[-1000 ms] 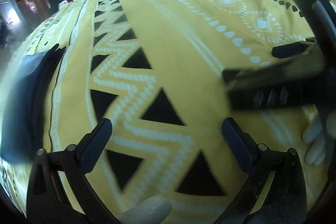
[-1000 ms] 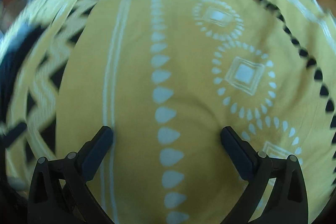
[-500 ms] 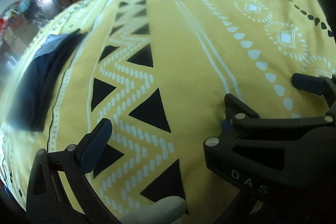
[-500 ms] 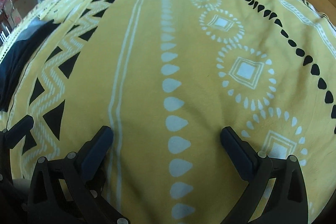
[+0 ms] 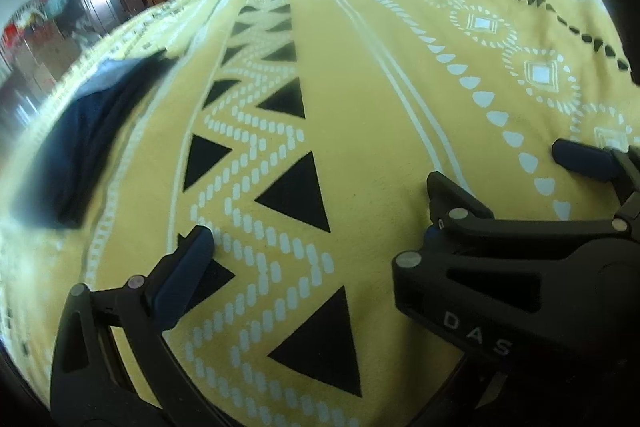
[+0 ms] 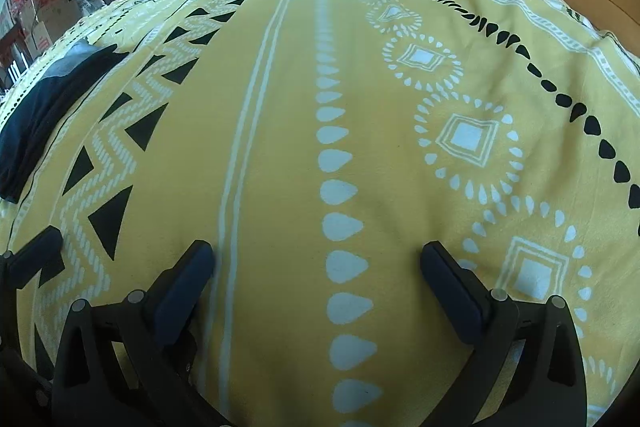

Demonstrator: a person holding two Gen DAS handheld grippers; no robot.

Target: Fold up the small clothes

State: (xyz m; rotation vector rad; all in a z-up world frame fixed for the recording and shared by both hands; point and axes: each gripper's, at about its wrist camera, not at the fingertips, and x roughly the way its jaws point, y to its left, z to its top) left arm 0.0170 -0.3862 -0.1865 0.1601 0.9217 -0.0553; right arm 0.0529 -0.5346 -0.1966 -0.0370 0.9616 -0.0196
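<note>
Both grippers empty, side by side over the bedspread; no garment in hand.

Since 1 s ago the right gripper (image 6: 316,267) swung in beside the left gripper (image 5: 316,227) and the motion blur settled; both sit spread wide, nothing between their fingers. Dark folded garment (image 6: 44,107) lies at the left edge of the yellow patterned bedspread (image 6: 280,107), so this piece looks done. Cluttered room, wood doors behind.

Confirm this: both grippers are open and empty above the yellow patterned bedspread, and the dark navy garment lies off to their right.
Not quite. The dark navy garment lies off to the left, near the edge of the yellow patterned bedspread, as the right wrist view shows. The rest holds: the left gripper and the right gripper are both open and empty above the bedspread.
</note>
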